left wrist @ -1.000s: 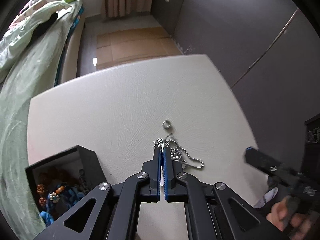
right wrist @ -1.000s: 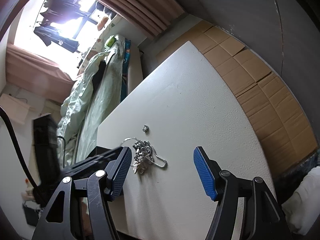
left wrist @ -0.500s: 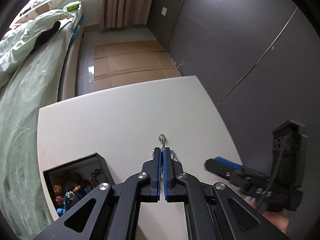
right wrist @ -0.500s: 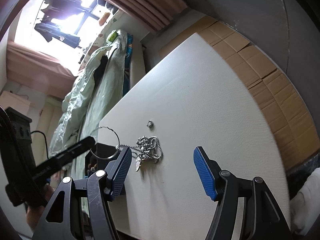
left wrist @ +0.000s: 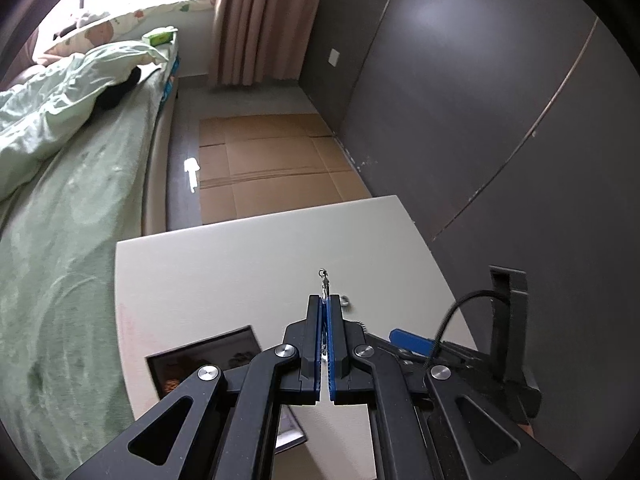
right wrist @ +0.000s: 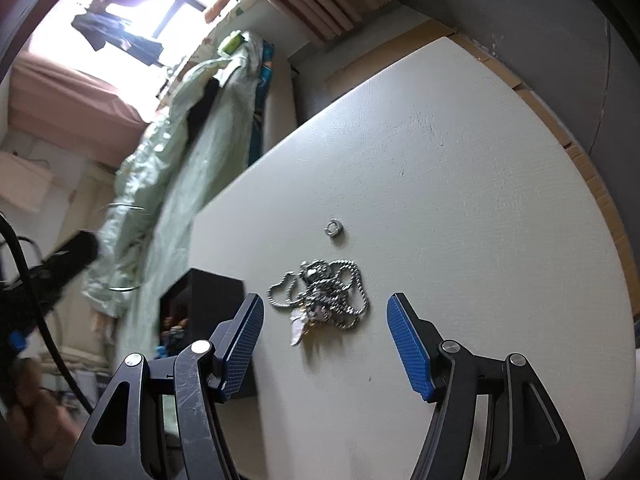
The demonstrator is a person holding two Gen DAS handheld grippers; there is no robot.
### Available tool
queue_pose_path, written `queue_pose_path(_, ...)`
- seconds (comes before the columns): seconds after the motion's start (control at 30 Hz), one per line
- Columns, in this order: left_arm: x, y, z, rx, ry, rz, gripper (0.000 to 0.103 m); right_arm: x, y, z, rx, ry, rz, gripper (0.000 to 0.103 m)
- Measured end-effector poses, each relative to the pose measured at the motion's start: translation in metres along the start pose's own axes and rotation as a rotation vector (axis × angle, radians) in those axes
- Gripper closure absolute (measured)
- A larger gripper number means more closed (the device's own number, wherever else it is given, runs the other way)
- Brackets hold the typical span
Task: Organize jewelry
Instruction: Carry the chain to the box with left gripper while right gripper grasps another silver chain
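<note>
Right wrist view: right gripper (right wrist: 325, 350) gapes near the chain tangle (right wrist: 322, 300) and ring (right wrist: 333, 227), both outside the black box (right wrist: 208, 296); left gripper (left wrist: 325, 312) clenches 1 thin chain (left wrist: 324, 282).

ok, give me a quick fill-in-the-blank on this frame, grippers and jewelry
Left gripper jaws are ___ on a thin silver piece.
Right gripper jaws are ___, chains ahead between them.
The ring lies on the ___, apart from the chains.
The box is coloured ___.
Missing: shut; open; table; black.
</note>
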State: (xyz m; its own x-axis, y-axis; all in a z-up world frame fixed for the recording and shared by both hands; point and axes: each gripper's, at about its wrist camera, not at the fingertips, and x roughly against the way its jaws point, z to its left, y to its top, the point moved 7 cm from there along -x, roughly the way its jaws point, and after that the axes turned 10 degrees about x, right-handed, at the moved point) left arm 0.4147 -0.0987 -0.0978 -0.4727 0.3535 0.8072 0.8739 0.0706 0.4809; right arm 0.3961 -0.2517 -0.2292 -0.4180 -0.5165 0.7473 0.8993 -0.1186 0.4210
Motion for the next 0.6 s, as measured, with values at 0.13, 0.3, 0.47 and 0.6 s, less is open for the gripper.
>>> queue_pose_path(0.13,0.005,0.0,0.015,0.024,0.003,-0.008,0.102,-0.011,0.005,0.009,0.032,-0.028,0.022,0.038)
queue_pose_path(0.3,0.013,-0.002,0.03,0.053,0.008,-0.012,0.102,-0.026,0.003,0.024,0.12,-0.127,0.069,0.042)
queue_pose_path(0.47,0.027,-0.009,0.041,0.071,0.025,-0.023,0.102,-0.031,0.004,0.028,0.216,-0.249,0.078,0.062)
queue_pose_path(0.6,0.036,-0.017,0.051,0.105,0.029,-0.027,0.102,-0.03,0.001,0.027,0.224,-0.219,0.079,0.087)
